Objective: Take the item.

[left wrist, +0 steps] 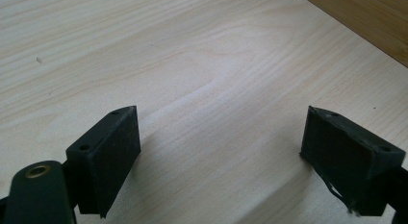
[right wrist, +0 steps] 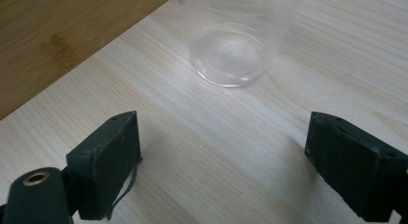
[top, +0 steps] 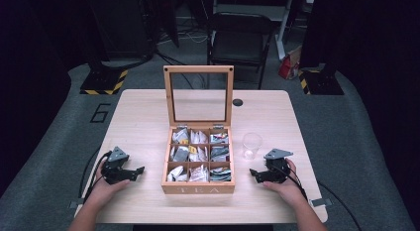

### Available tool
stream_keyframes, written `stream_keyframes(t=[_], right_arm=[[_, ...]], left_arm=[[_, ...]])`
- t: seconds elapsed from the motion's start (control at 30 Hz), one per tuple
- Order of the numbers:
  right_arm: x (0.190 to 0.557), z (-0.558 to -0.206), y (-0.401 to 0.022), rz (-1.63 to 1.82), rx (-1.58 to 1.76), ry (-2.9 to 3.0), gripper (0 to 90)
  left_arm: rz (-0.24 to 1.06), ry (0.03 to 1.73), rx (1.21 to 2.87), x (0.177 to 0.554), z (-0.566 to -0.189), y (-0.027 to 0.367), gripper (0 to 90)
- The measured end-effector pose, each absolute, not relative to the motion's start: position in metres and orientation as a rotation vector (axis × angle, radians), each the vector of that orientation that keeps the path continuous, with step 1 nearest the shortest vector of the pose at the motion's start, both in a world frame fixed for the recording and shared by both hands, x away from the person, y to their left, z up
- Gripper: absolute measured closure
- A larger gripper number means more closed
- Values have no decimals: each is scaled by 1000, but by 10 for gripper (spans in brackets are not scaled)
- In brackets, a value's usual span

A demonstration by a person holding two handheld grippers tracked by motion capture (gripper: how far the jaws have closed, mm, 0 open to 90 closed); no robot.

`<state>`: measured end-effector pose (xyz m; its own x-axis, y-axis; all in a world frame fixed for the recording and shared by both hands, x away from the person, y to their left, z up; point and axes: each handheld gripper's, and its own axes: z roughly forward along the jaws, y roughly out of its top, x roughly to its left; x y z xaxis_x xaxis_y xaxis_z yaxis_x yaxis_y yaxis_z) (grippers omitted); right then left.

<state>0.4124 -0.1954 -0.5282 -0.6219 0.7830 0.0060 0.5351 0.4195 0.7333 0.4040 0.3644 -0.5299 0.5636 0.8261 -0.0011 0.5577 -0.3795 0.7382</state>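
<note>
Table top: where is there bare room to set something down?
Bare table lies left of the tea box, above the left gripper, and right of the lid beyond the cup. It is tight between box, cup and right gripper.

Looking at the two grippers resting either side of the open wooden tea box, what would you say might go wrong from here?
1. The clear plastic cup stands empty and light just ahead of the right gripper; a careless reach could tip it over.
2. The wooden tea box has its glass-paned lid standing upright; a knock from a gripper could swing it shut.
3. The tea sachets sit packed in small compartments, so wide-open jaws might catch a divider or pinch several sachets.
</note>
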Motion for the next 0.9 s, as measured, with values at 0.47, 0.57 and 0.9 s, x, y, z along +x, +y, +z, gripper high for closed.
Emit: stream_keyframes(t=[0.47,0.57,0.9], right_arm=[[412,-528,-196,1033,1132,2337,132],[412,-528,-197,1033,1128,2340,138],[411,-527,-200,1038,1124,2337,212]], left_arm=[[484,1103,2090,404,-530,364,130],[487,1101,2091,404,-530,364,130],[485,1102,2089,404,-530,364,130]])
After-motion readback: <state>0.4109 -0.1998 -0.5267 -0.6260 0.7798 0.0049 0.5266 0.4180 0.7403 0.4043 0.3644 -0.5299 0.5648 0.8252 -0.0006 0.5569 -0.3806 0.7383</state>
